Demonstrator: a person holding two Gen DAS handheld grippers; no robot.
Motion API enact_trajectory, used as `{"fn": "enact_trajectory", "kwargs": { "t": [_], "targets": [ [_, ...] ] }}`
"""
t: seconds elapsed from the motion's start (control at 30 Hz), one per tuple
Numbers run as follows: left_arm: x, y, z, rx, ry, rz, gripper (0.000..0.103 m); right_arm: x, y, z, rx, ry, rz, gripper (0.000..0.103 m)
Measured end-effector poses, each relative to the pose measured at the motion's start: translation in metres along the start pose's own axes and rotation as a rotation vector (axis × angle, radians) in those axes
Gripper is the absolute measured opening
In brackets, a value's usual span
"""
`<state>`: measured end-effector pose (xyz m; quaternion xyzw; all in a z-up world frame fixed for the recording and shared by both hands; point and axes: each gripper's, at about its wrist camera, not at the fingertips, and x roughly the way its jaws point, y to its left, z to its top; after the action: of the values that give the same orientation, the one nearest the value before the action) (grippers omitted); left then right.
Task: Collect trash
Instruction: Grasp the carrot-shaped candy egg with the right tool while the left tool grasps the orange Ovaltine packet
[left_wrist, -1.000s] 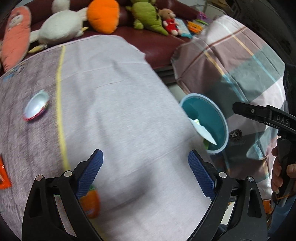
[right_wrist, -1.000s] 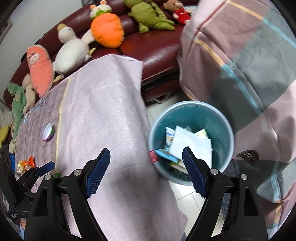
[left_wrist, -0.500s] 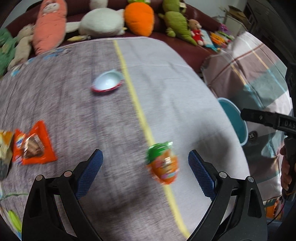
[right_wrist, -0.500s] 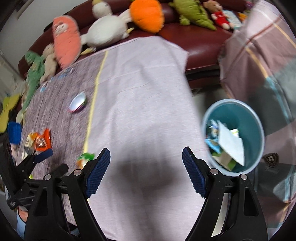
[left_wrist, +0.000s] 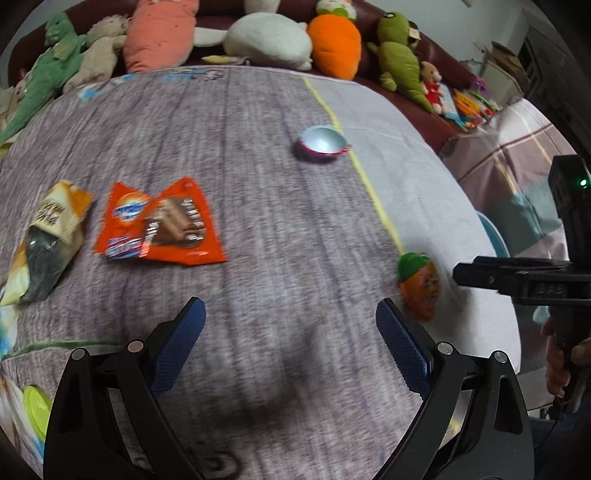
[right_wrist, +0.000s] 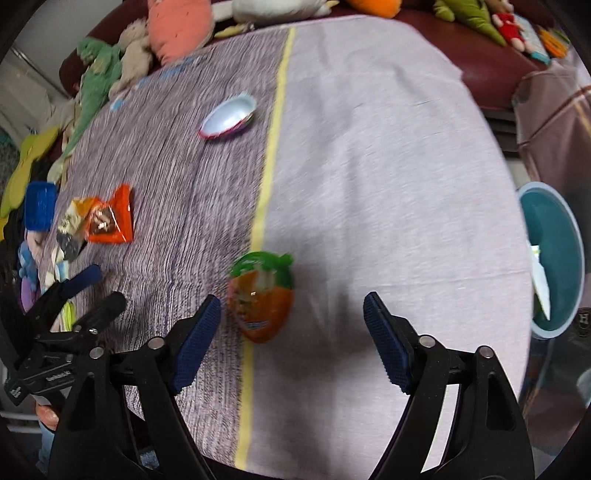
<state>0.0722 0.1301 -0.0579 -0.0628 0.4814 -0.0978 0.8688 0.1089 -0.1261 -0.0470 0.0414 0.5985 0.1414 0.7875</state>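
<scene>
Just now the right gripper (right_wrist: 291, 317) has been narrowing its jaws, yet they stand apart, pads touching nothing, over the carrot wrapper (right_wrist: 260, 295) on the cloth (right_wrist: 388, 166). Left gripper (left_wrist: 290, 332) gapes empty; bin (right_wrist: 554, 258) rightward.

Between right jaws: carrot-shaped wrapper (right_wrist: 260, 297), orange with green top. Beyond them: cloth (right_wrist: 369, 166) mauve, yellow stripe; bin (right_wrist: 565, 221) teal; snack packet (right_wrist: 110, 218) orange.
</scene>
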Motion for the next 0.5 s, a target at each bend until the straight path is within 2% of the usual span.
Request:
{"fn": "enact_trajectory", "kwargs": {
  "t": [0.03, 0.27, 0.37, 0.4, 0.5],
  "targets": [
    [-0.001, 0.004, -0.001, -0.005, -0.002, 0.005, 0.094, 0.005, 0.004, -0.001, -0.004, 0.009, 0.001, 0.066],
    [-0.010, 0.039, -0.003, -0.058, -0.017, 0.041, 0.094, 0.028, 0.024, 0.000, -0.029, 0.039, -0.013, 0.061],
    [-0.013, 0.054, -0.001, -0.086, -0.027, 0.053, 0.094, 0.036, 0.028, -0.001, -0.039, 0.045, -0.023, 0.054],
    [-0.014, 0.059, 0.000, -0.095, -0.031, 0.061, 0.094, 0.039, 0.029, -0.001, -0.044, 0.047, -0.025, 0.043],
    [-0.016, 0.069, 0.003, -0.109, -0.039, 0.075, 0.094, 0.041, 0.034, -0.004, -0.078, 0.041, -0.041, 0.040]
  ]
}}
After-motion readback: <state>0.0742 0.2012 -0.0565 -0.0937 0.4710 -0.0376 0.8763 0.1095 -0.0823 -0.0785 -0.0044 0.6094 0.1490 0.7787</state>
